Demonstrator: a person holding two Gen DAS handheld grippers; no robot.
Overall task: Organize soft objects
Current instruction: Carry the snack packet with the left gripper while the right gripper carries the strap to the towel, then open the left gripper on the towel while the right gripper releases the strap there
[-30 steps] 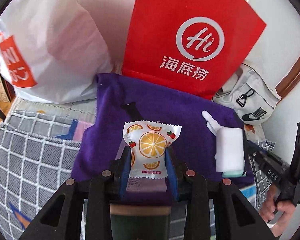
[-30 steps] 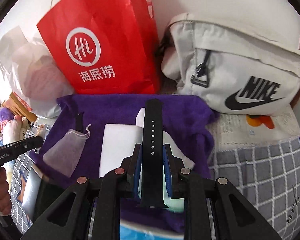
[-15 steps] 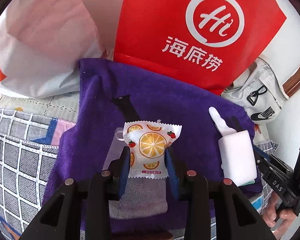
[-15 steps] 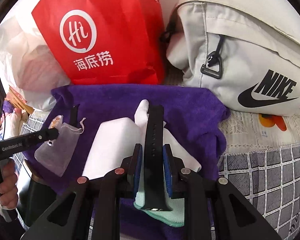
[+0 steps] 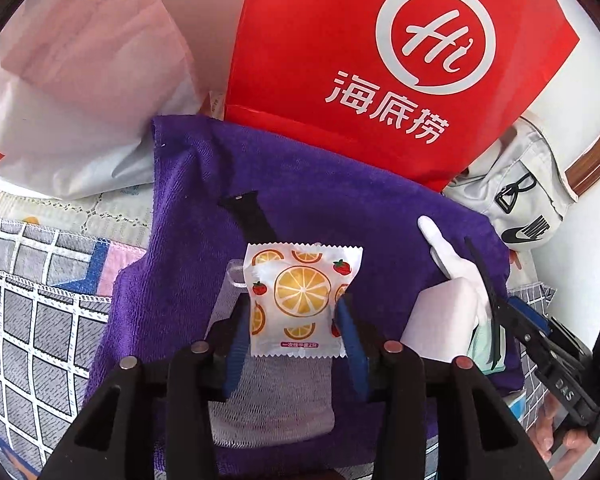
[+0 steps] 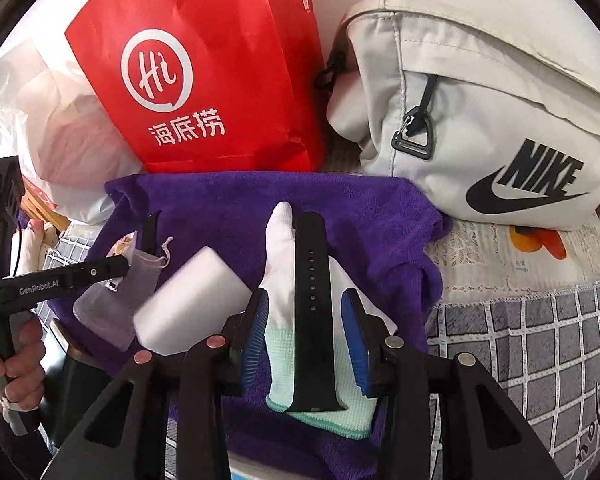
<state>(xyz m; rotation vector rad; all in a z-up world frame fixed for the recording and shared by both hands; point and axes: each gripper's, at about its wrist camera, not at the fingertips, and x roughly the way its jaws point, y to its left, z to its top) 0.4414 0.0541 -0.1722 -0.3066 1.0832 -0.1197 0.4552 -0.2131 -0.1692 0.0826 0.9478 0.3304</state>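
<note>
My left claw (image 5: 295,320) is opening, with the orange-print wipe packet (image 5: 300,300) between its blue pads, over a mesh pouch (image 5: 271,400) on the purple towel (image 5: 320,200). My right claw (image 6: 304,328) is opening too: the black watch strap (image 6: 311,300) sits in the gap, clear of both pads, lying on a white sock (image 6: 279,264). The red bag (image 6: 203,68) says "Hi 海底捞", the grey bag (image 6: 480,92) says NIKE. Both claws tilt steeply down.

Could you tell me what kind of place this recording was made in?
Probably a bedroom at home: a grey checked quilt covers what looks like a bed, with a purple terry towel spread on it, and a red paper shopping bag and a pale canvas backpack against the wall.
</note>
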